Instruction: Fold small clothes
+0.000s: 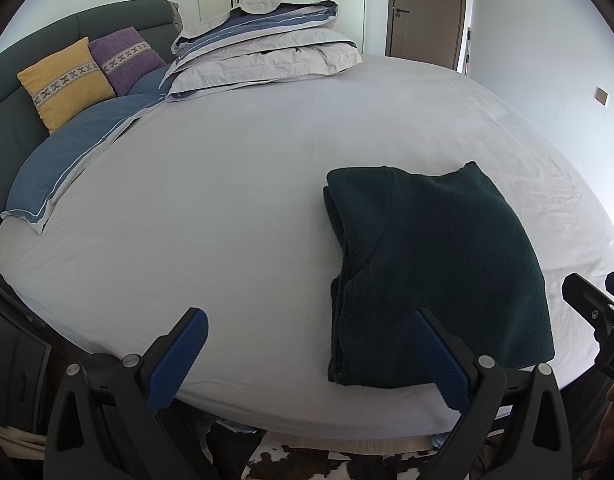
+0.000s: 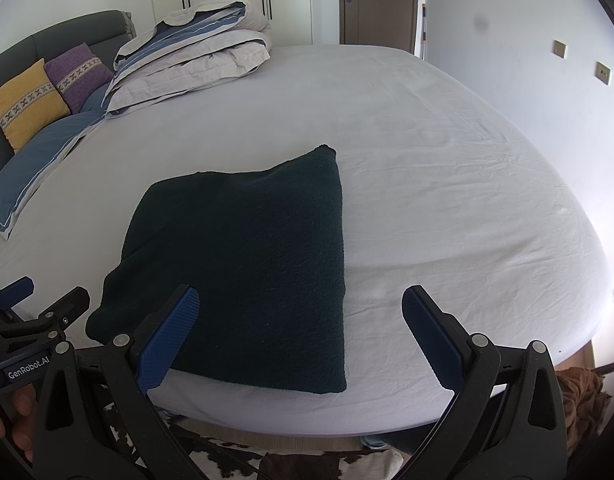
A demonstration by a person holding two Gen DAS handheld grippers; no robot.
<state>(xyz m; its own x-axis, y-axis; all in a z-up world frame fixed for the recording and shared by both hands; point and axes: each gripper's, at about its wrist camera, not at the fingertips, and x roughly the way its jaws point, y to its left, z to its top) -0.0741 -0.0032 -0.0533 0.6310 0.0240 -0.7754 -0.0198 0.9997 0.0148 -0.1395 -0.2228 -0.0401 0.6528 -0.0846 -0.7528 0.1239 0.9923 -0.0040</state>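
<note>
A dark green knitted garment (image 1: 439, 276) lies folded into a rectangle on the pale bed sheet (image 1: 227, 208), near the front edge. It also shows in the right wrist view (image 2: 247, 264). My left gripper (image 1: 311, 328) is open and empty, above the sheet just left of the garment's near corner. My right gripper (image 2: 301, 306) is open and empty, hovering over the garment's near right edge. The right gripper also shows at the right edge of the left wrist view (image 1: 595, 292), and the left gripper at the left edge of the right wrist view (image 2: 39, 292).
A folded grey and blue duvet (image 1: 267, 48) lies at the back of the bed. Yellow (image 1: 65, 82) and purple (image 1: 125, 58) cushions lean on the dark headboard (image 1: 107, 16). A blue pillow (image 1: 63, 172) lies at the left. A cowhide rug (image 2: 227, 456) lies below the bed's front edge.
</note>
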